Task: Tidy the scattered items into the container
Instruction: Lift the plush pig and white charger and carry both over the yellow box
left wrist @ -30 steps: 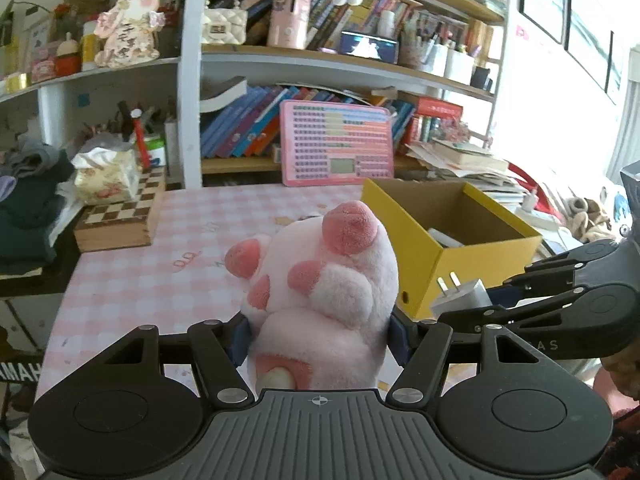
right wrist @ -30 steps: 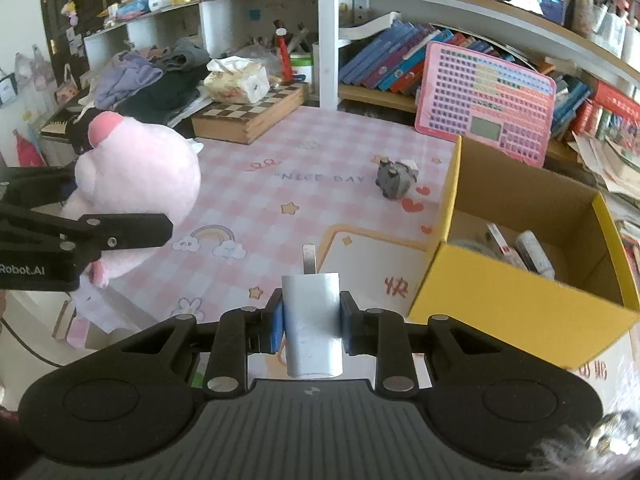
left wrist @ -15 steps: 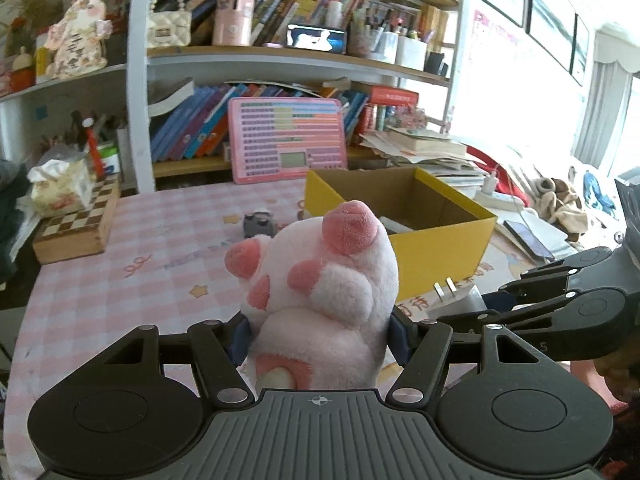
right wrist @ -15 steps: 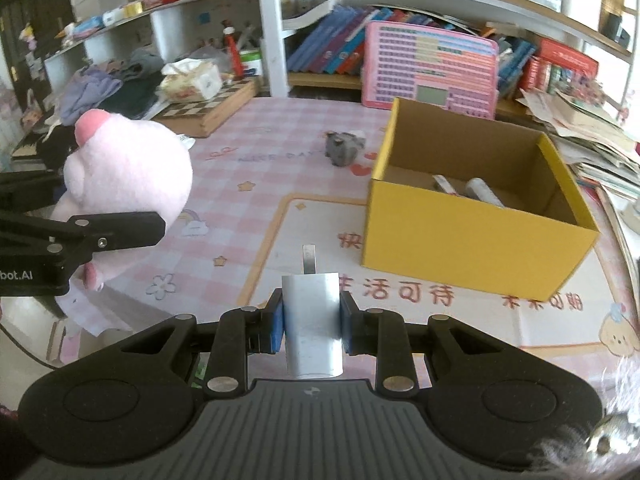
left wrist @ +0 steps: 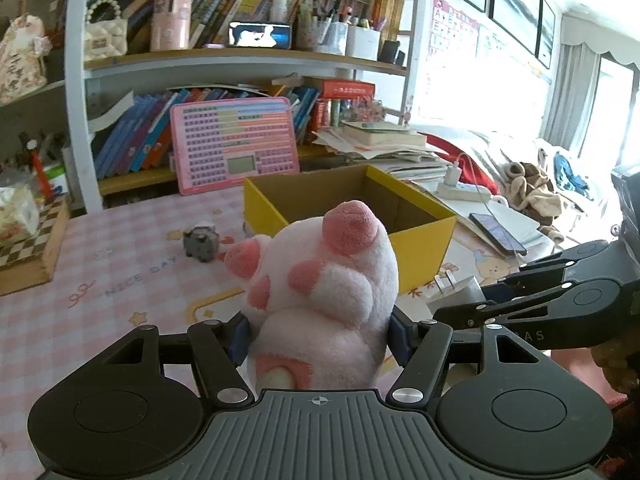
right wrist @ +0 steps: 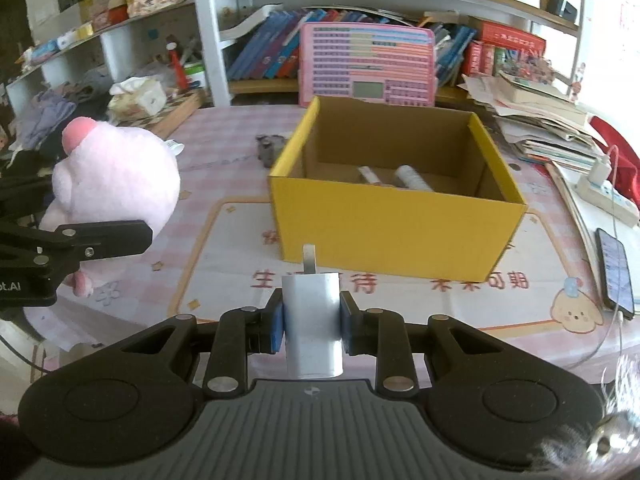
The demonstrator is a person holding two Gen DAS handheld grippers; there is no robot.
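Both loads have swung toward the yellow box [right wrist: 394, 216], now nearer: left claw [left wrist: 320, 338] clamps the pink plush [left wrist: 324, 300], right claw [right wrist: 312, 316] pinches the white charger [right wrist: 312, 316] — neither over its opening yet, so deposit remains

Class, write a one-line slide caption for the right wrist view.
Right gripper holds a white charger before the yellow box; left gripper's pink plush alongside.

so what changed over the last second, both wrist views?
Both grippers swung toward the yellow box: it shifted from the right of each view to ahead and looms larger. Nothing was grasped or released. The left gripper still clamps the pink plush toy; the right gripper still clamps the white charger. The small grey toy lies unmoved on the table.
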